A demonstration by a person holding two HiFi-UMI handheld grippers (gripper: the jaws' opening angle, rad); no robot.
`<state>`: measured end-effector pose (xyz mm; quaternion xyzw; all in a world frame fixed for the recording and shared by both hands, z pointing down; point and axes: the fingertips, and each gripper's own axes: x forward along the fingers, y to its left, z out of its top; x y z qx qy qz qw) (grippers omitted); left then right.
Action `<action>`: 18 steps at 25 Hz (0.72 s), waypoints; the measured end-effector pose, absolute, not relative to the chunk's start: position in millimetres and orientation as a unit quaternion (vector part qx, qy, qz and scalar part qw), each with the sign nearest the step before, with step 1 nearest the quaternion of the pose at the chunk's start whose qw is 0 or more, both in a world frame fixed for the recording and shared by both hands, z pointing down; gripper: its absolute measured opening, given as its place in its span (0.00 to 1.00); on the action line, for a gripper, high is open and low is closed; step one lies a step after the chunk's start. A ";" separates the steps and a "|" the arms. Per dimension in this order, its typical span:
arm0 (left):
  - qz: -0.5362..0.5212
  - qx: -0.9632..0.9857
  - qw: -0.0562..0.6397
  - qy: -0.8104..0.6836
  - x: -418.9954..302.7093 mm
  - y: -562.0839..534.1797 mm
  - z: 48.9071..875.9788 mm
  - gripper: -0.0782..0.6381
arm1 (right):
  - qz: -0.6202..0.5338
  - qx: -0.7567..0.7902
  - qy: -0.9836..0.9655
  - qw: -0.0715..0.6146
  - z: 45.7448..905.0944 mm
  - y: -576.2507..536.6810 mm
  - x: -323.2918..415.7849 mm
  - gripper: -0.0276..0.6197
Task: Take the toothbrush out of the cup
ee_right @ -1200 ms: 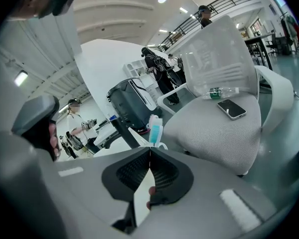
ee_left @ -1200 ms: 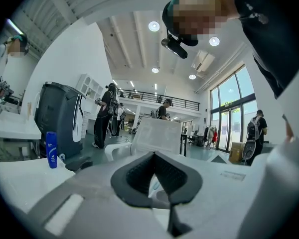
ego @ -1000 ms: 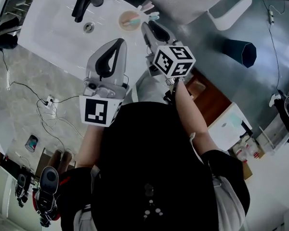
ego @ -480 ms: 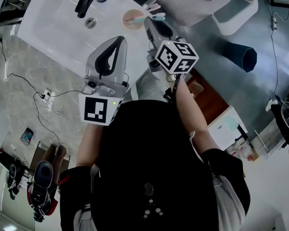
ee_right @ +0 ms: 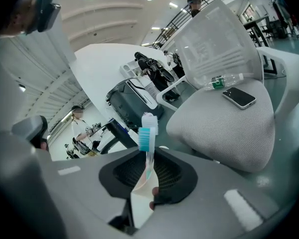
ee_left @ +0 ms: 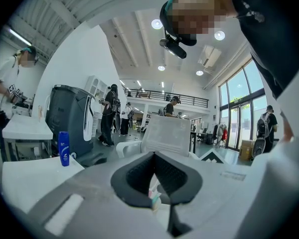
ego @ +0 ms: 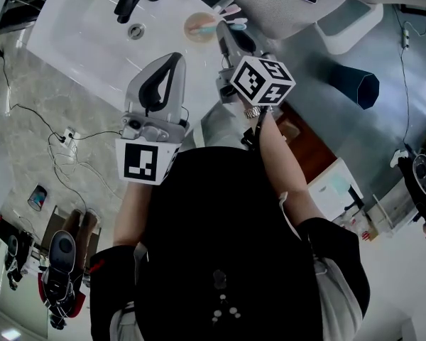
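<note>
Toothbrush (ee_right: pixel 148 133) pinched at the neck by right gripper (ee_right: pixel 148 152), jaws just closed onto it, over peach cup (ego: pixel 197 27); left gripper (ee_left: pixel 153 156) jaws together, empty, near white sink (ego: pixel 92 41).

**Open-plan laboratory hall.** Beyond the left claw (ee_left: pixel 154 153): railed mezzanine (ee_left: pixel 164 98), tall windows (ee_left: pixel 239 118), round ceiling lights (ee_left: pixel 157 24), people (ee_left: pixel 112 113) among white benches (ee_left: pixel 20 127). Beyond the right claw (ee_right: pixel 149 156): mesh office chair (ee_right: pixel 224 118). Ahead of both claws: white washbasin (ego: pixel 85 41).

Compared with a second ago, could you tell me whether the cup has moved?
No: the cup still stands right of the drain, with the same gap.
</note>
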<state>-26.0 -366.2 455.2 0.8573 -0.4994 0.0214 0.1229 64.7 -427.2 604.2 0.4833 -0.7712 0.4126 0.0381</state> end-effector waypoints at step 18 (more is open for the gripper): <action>0.022 0.860 0.115 -0.497 -26.6 -352.0 453.5 0.11 | 0.399 0.495 -0.772 0.029 596.6 -420.2 68.3 0.08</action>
